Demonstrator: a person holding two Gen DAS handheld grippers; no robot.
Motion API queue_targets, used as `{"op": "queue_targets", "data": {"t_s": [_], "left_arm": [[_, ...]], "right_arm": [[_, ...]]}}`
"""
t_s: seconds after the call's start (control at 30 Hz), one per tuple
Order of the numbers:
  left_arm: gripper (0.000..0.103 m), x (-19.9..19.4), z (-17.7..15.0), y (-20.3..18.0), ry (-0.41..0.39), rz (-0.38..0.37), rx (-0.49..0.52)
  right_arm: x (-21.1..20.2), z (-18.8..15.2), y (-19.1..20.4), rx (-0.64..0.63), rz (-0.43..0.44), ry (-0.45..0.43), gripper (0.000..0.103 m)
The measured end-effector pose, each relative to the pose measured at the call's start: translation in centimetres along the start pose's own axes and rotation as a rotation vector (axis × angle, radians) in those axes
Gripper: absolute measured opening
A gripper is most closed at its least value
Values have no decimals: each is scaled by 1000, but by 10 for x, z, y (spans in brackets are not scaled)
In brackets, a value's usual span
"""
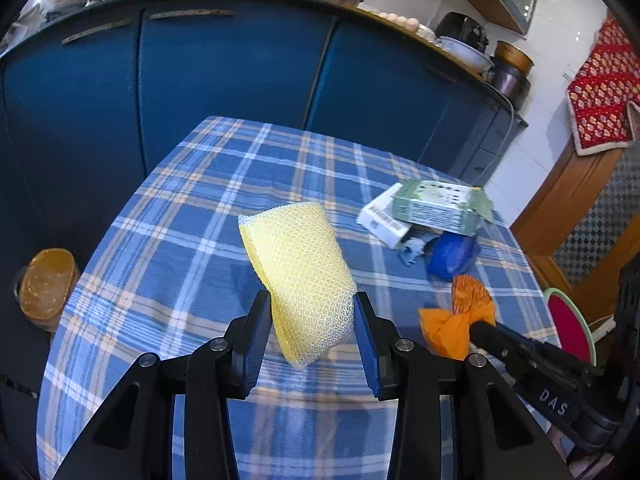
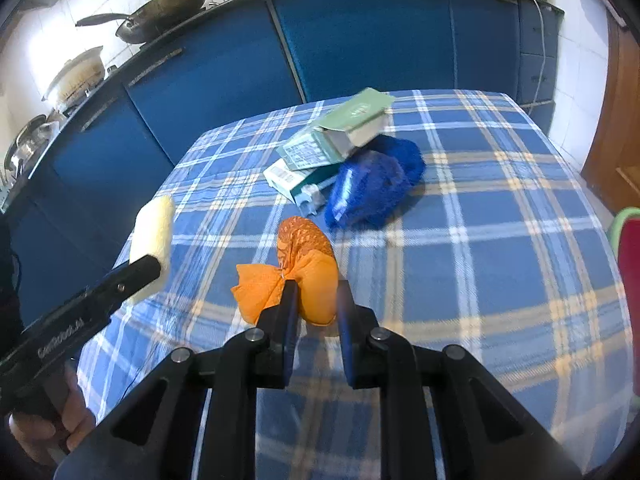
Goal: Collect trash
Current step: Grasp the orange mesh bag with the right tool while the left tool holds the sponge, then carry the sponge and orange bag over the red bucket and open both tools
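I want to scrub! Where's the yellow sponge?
The yellow sponge is pinched in the left tongs, lifted above the checked tablecloth, left of the orange wrapper.

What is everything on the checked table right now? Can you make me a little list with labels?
surface: table under a blue checked tablecloth
left gripper: shut on a yellow mesh-covered sponge, held up off the cloth
right gripper: shut on an orange crumpled net bag
still on table: green and white cardboard boxes piled together, a blue mesh scrubber touching them
behind: dark blue cabinet doors, pans on the counter above
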State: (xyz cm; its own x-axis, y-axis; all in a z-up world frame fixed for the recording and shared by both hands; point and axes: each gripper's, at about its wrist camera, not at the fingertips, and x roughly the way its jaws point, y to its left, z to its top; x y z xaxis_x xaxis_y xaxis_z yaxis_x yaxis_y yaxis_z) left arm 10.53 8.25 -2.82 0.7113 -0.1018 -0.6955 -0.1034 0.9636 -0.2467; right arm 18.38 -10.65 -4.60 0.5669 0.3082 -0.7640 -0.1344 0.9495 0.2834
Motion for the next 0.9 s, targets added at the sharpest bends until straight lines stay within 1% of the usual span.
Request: {"op": "queue_targets", "data": {"t_s": [0.2,0.4,0.6,0.9], "left_arm": [[42,-6,-5,-23,6,-34,37],[42,-8,-12,-50,25,-81,82],[42,-9,-19,-82,56,-161,125],[42,-7,-33,-131,98,-243,204]], "right_arm": [[-27,-13,-15,15,-26,-33,20],[-57,-20,-38,67,-49,-77,20],[-84,-28,-64,114,-101,-136,20],[-120,-41,-107,191,-172,-213,20]]}}
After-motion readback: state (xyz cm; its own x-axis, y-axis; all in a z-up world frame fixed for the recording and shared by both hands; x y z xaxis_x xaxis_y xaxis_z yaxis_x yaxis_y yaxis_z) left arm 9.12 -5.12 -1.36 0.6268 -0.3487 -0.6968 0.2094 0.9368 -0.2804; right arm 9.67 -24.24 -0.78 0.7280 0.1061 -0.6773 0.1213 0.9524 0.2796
